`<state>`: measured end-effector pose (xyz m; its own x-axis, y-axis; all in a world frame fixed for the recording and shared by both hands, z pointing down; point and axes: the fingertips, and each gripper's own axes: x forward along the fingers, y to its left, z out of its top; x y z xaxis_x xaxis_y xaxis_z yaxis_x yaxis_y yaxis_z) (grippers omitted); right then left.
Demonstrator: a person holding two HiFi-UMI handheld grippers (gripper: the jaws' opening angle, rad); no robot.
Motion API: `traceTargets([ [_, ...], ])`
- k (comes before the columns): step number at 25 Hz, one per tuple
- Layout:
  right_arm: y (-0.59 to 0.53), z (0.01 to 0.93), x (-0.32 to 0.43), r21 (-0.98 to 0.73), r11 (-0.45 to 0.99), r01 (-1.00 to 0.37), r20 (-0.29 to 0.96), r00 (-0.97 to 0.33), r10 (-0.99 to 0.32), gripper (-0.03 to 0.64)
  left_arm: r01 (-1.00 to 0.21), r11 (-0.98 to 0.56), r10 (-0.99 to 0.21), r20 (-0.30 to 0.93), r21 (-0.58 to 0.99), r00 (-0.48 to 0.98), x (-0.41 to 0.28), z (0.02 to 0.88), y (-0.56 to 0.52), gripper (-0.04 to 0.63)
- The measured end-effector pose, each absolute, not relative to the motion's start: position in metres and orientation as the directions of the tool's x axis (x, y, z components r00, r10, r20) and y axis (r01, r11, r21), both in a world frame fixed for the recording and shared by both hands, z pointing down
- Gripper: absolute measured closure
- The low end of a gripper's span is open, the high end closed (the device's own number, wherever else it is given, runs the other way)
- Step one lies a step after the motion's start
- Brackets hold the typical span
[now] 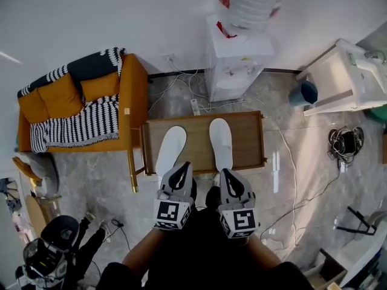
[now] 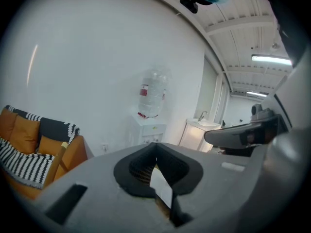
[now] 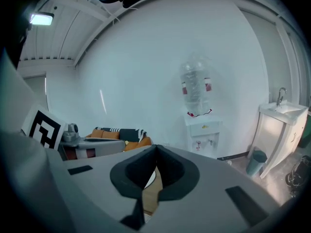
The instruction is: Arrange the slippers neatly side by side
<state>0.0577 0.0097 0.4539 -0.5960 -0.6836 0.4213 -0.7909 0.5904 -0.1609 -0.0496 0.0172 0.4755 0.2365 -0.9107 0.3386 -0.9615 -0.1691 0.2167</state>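
Two white slippers lie on a low wooden table [image 1: 248, 139], toes pointing away from me. The left slipper [image 1: 171, 150] slants a little, while the right slipper [image 1: 221, 142] lies straight, with a gap of bare wood between them. My left gripper [image 1: 181, 170] hovers over the heel of the left slipper, and its jaws are shut with nothing in them. My right gripper [image 1: 228, 173] hovers at the heel of the right slipper, also shut and empty. In the left gripper view a sliver of white slipper [image 2: 161, 187] shows below the closed jaws.
An orange sofa [image 1: 134, 95] with a striped blanket stands left of the table. Behind the table are a water dispenser [image 1: 239, 65] and a power strip [image 1: 195, 107] with cables. A white cabinet [image 1: 338, 80] and a blue bin [image 1: 305, 93] stand at the right.
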Motion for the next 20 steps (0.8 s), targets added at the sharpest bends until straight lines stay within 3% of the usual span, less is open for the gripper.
traceTargets([
  [15, 0.004, 0.453, 0.045, -0.16, 0.605, -0.78, 0.424, -0.608, -0.672, 0.604, -0.975, -0.131, -0.886, 0.421, 0.177, 0.196, -0.08, 0.519, 0.021, 0.578],
  [20, -0.001, 0.456, 0.041, -0.155, 0.609, -0.778, 0.433, -0.608, -0.666, 0.604, -0.975, -0.152, -0.826, 0.521, 0.16, 0.215, -0.09, 0.562, 0.016, 0.56],
])
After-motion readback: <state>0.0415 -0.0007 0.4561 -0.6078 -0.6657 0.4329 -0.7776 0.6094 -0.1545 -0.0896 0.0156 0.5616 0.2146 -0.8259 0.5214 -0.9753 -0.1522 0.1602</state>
